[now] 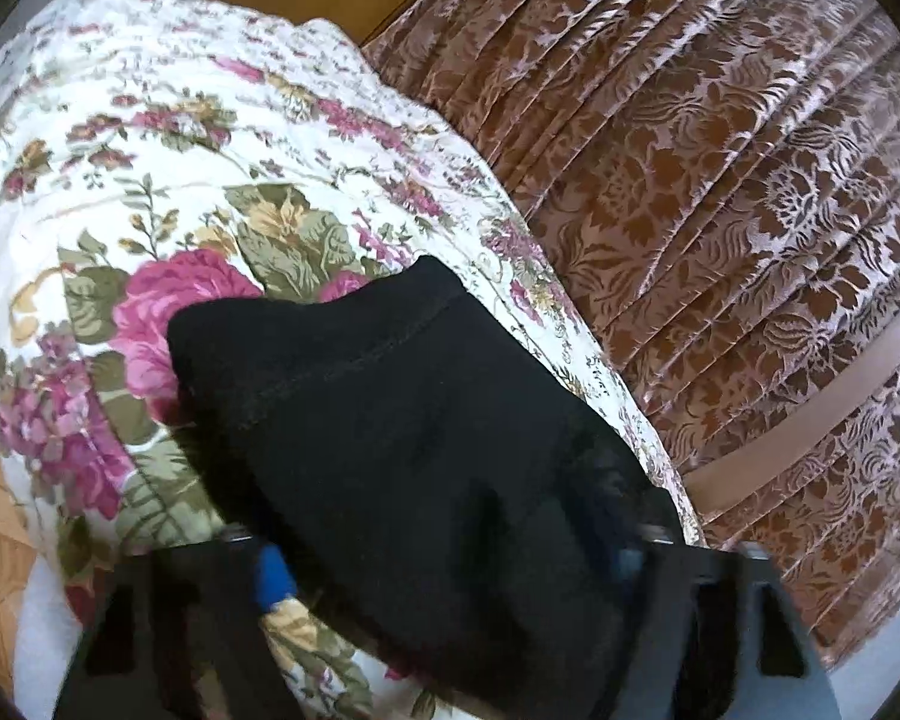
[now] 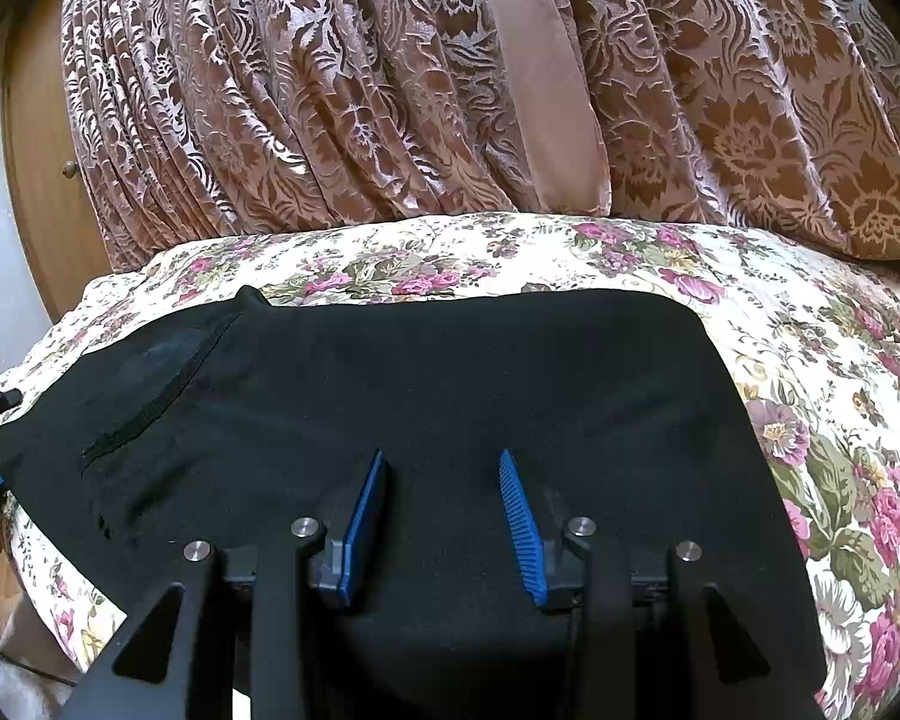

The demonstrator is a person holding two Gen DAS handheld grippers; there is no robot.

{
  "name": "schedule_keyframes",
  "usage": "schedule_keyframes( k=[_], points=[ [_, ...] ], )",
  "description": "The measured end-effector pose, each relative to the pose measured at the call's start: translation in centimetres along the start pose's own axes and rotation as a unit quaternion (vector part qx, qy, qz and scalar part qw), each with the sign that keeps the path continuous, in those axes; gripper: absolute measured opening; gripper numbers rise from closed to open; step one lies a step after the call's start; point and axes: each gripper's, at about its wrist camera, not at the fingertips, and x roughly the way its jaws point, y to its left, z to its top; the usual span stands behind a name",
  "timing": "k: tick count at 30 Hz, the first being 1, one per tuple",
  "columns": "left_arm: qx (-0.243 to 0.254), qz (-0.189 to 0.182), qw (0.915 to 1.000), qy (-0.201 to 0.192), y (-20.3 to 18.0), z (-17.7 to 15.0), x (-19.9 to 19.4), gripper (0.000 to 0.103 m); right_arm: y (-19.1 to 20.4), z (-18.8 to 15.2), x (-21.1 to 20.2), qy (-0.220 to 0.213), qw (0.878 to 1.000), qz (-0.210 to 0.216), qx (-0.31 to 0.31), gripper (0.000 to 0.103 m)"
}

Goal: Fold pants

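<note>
- left gripper (image 1: 450,564): black pants (image 1: 402,420) bunched between its fingers, but it's too blurry to tell if they're actually pinching
- pants lie spread flat on the floral bedspread (image 2: 810,360), in front of the brown curtain (image 2: 390,90)
- right gripper (image 2: 444,516): jaws apart, gripping nothing, hovering over the pants

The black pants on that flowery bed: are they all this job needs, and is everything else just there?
Part of the job:
- black pants, spread on the bed
- left claw, with pants fabric between its fingers
- right claw, open above the pants

Just there:
- floral bedspread
- brown patterned curtain
- wooden cupboard with knob
</note>
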Motion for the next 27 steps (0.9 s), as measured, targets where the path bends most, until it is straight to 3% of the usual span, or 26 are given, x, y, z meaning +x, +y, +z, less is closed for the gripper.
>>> schedule_keyframes(
  k=[2, 6, 12, 17, 27],
  points=[
    [-0.01, 0.008, 0.9999, 0.006, 0.1, 0.2, 0.5, 0.039, 0.0, 0.0, 0.0, 0.0, 1.0, 0.0, -0.001, 0.04],
    [0.0, 0.013, 0.9998, 0.014, 0.2, 0.3, 1.1, 0.016, -0.1, 0.0, 0.0, 0.0, 1.0, 0.001, -0.001, 0.04],
    [0.023, -0.002, 0.9996, -0.013, -1.4, 0.4, -0.2, 0.014, -0.1, 0.0, 0.0, 0.001, 1.0, 0.001, 0.0, 0.04],
    [0.066, -0.034, 0.9963, -0.043, -4.9, 0.4, -1.9, 0.013, -0.2, 0.2, -0.1, 0.005, 1.0, 0.01, 0.008, 0.042],
    [0.183, -0.109, 0.9748, -0.066, -13.2, -0.4, -4.8, 0.013, -2.3, 1.8, -1.5, 0.01, 0.996, 0.056, 0.069, 0.044]
  ],
)
